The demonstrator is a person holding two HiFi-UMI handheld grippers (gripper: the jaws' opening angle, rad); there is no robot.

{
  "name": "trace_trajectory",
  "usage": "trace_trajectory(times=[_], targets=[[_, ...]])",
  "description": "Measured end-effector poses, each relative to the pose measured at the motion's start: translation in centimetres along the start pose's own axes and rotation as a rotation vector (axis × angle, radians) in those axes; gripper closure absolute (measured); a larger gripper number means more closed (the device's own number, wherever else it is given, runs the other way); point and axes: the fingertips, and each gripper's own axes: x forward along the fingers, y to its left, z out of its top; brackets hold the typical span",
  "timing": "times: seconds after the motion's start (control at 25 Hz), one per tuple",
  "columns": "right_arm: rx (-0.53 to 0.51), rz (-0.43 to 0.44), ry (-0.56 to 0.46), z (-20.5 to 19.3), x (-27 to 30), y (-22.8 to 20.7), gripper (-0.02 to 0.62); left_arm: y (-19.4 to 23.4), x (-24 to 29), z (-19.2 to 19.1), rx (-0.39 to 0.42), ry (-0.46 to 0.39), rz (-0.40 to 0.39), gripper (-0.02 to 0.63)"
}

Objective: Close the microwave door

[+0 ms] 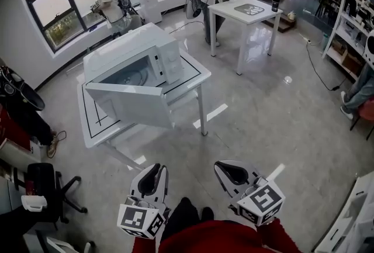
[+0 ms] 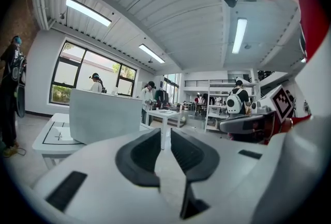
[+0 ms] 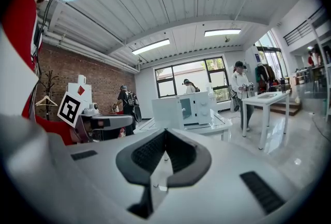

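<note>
A wide, glossy grey floor (image 1: 263, 106) lies bare between the person and a low white table (image 1: 91, 129). On that table sits the white microwave (image 1: 131, 47), its door (image 1: 131, 104) swung wide open toward the person. A second white table (image 1: 231, 9) stands further back. Both grippers are well apart from the microwave. The left gripper (image 1: 153, 176) has its jaws slightly apart around nothing, and the right gripper (image 1: 232, 173) has its jaws together, empty.

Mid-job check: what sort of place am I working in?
Likely a research lab or workshop: a microwave on a line-marked white table, a person wearing a backpack rig, open shelving by the wall.
</note>
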Motion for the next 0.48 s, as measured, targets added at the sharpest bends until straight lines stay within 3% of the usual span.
trace_trajectory(times=[0.24,0.48], targets=[[-0.003,0.015,-0.003,-0.1,0.5,-0.2,0.581,0.7,0.6,-0.3,0.010,0.021,0.033,0.500],[0.031,-0.002,0.027,-0.4,1.3,-1.1,0.581,1.7,1.7,-0.6,-0.012,0.028,0.029,0.500]])
